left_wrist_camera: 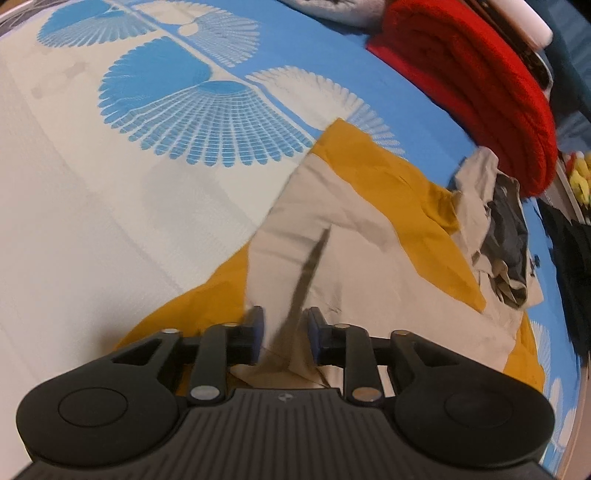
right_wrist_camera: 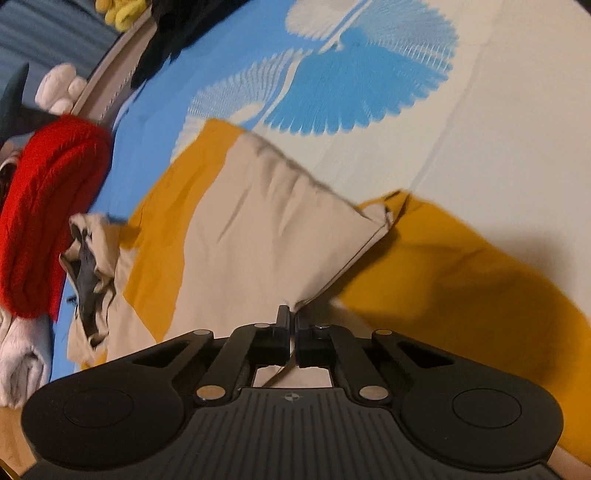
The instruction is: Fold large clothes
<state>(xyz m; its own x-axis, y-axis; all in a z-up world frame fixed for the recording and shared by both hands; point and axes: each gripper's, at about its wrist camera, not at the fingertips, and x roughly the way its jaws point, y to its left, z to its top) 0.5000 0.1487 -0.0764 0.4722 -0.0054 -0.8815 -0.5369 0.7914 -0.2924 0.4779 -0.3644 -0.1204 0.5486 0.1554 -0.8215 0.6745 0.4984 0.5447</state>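
A large beige and mustard-yellow garment [left_wrist_camera: 351, 229] lies on the bed, also seen in the right wrist view [right_wrist_camera: 236, 236]. Its crumpled grey-lined end [left_wrist_camera: 506, 236] points toward the red blanket. My left gripper [left_wrist_camera: 284, 332] is open, its jaws either side of a raised beige fold with a dark crease. My right gripper [right_wrist_camera: 291, 325] is shut on the beige garment's edge, which rises taut from the jaws. A mustard part [right_wrist_camera: 461, 266] lies to its right.
The bedsheet [left_wrist_camera: 110, 221] is white and blue with fan patterns. A folded red knit blanket [left_wrist_camera: 472, 88] lies at the bed's far side, also in the right wrist view [right_wrist_camera: 48, 206]. Grey-white clothing [right_wrist_camera: 18, 354], dark clothes [left_wrist_camera: 569, 258] and yellow items [right_wrist_camera: 122, 11] lie around.
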